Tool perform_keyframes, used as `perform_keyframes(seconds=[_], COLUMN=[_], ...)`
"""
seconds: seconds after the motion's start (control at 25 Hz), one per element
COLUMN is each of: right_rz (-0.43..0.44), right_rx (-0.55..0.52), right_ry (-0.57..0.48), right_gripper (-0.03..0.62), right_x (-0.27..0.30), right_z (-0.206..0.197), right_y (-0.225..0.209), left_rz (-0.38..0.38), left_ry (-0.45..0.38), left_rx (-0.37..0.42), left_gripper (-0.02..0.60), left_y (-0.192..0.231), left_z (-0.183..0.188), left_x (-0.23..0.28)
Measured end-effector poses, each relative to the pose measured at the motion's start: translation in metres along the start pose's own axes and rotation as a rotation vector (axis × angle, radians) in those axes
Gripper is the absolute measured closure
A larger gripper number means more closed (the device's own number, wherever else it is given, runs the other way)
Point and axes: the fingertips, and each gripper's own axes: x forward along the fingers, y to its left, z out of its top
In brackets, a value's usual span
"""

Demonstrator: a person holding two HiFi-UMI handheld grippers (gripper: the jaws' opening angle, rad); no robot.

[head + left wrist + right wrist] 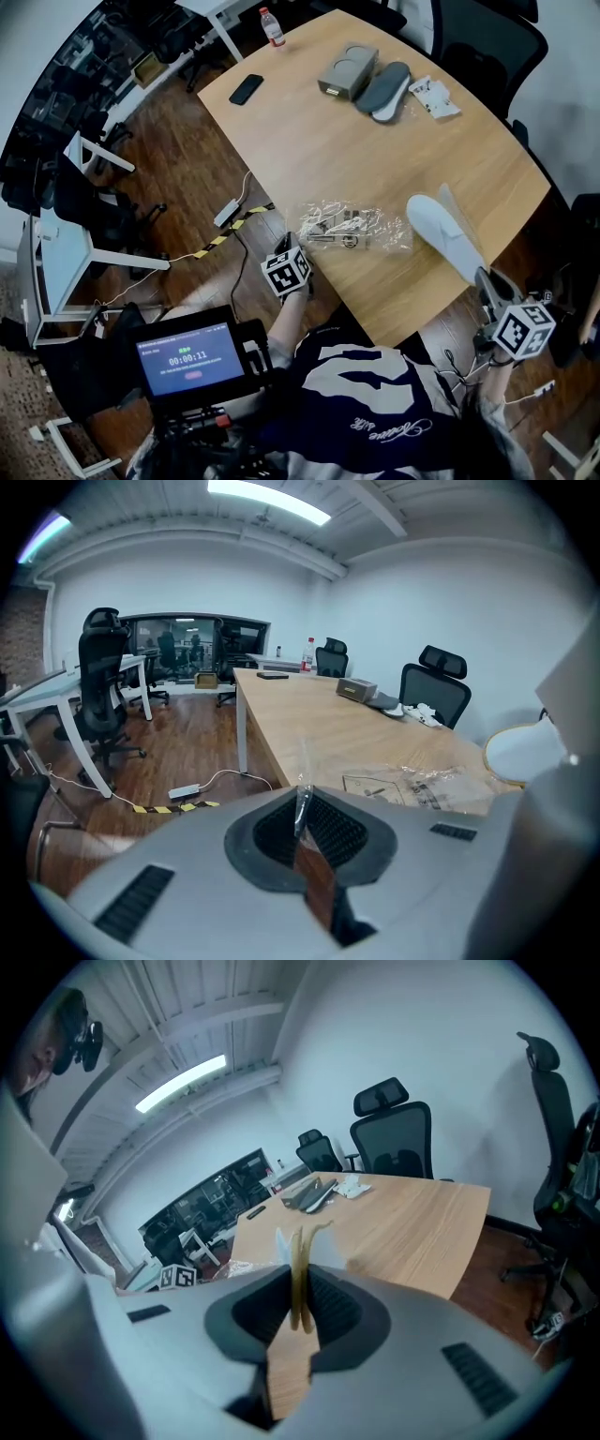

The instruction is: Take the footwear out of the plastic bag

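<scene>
A crumpled clear plastic bag (349,228) with printed marks lies near the table's front edge, and shows again in the left gripper view (422,785). My left gripper (293,246) is shut on the bag's left edge; a strip of clear film (301,803) stands pinched between its jaws. A pair of flat white slippers (443,228) slants up just right of the bag, their far end close to the bag's right end. My right gripper (485,278) is shut on their near end, where two thin yellowish sole edges (300,1269) sit between its jaws (300,1288).
At the wooden table's (319,150) far side lie a grey box (347,70), a grey slipper pair (382,89), a white packet (433,97), a black phone (246,89) and a bottle (272,26). Office chairs (483,42) ring the table. A power strip (228,212) and cables lie on the floor at the left.
</scene>
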Motion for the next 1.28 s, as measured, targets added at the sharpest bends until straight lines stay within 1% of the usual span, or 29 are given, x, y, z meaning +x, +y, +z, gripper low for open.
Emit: perform_keyframes(seconds=[0.12,0.2,0.28,0.36,0.44,0.48,0.52,0.6,0.68,0.76,0.88,0.96,1.04,1.08,1.16,1.2,1.28], right_rz=[0.086,0.164,0.247,0.329,0.395,0.412,0.412,0.376,0.307,0.219,0.119,0.073,0.035,0.018,-0.011,-0.024,-0.05], right_rx=[0.041,0.077,0.119,0.174,0.251,0.289,0.316,0.368,0.421,0.412,0.363,0.338,0.303,0.286,0.267,0.264,0.262], right_ry=[-0.081,-0.125,-0.147,-0.146,-0.125,-0.105,-0.076,-0.002,0.074,0.122,0.152,0.164,0.174,0.179,0.186,0.188,0.191], right_gripper=[0.545,0.545,0.545,0.545,0.545,0.545,0.545,0.545,0.545,0.545,0.543,0.54,0.539,0.539,0.536,0.536,0.533], right_x=[-0.004,0.0,0.011,0.026,0.046,0.056,0.066,0.086,0.101,0.111,0.119,0.122,0.124,0.125,0.126,0.126,0.126], right_z=[0.02,0.03,0.035,0.031,0.018,0.009,-0.003,-0.034,-0.065,-0.086,-0.101,-0.108,-0.113,-0.115,-0.119,-0.121,-0.124], right_y=[0.022,0.041,0.061,0.08,0.098,0.104,0.107,0.107,0.098,0.083,0.06,0.052,0.049,0.047,0.045,0.044,0.043], left_rz=[-0.026,-0.051,-0.082,-0.109,-0.132,-0.143,-0.155,-0.186,-0.227,-0.269,-0.348,-0.4,-0.437,-0.443,-0.425,-0.4,-0.337], left_ry=[-0.001,-0.002,-0.004,-0.004,-0.001,0.001,0.004,0.006,0.011,0.022,0.027,0.023,0.006,-0.006,-0.033,-0.053,-0.115], left_rx=[-0.006,-0.016,-0.031,-0.048,-0.054,-0.049,-0.041,-0.023,-0.009,0.002,-0.01,-0.017,-0.012,0.006,0.082,0.129,0.199], left_gripper=[0.575,0.575,0.575,0.575,0.575,0.575,0.575,0.575,0.575,0.574,0.566,0.513,0.428,0.381,0.281,0.251,0.244], left_y=[-0.01,-0.021,-0.035,-0.048,-0.059,-0.064,-0.07,-0.081,-0.092,-0.101,-0.111,-0.115,-0.119,-0.119,-0.116,-0.111,-0.096], left_z=[-0.002,-0.004,-0.005,-0.006,-0.009,-0.011,-0.013,-0.017,-0.023,-0.029,-0.033,-0.032,-0.029,-0.027,-0.021,-0.016,0.0], left_x=[-0.002,-0.003,-0.004,-0.006,-0.007,-0.008,-0.009,-0.011,-0.013,-0.013,-0.014,-0.019,-0.025,-0.027,-0.033,-0.037,-0.048])
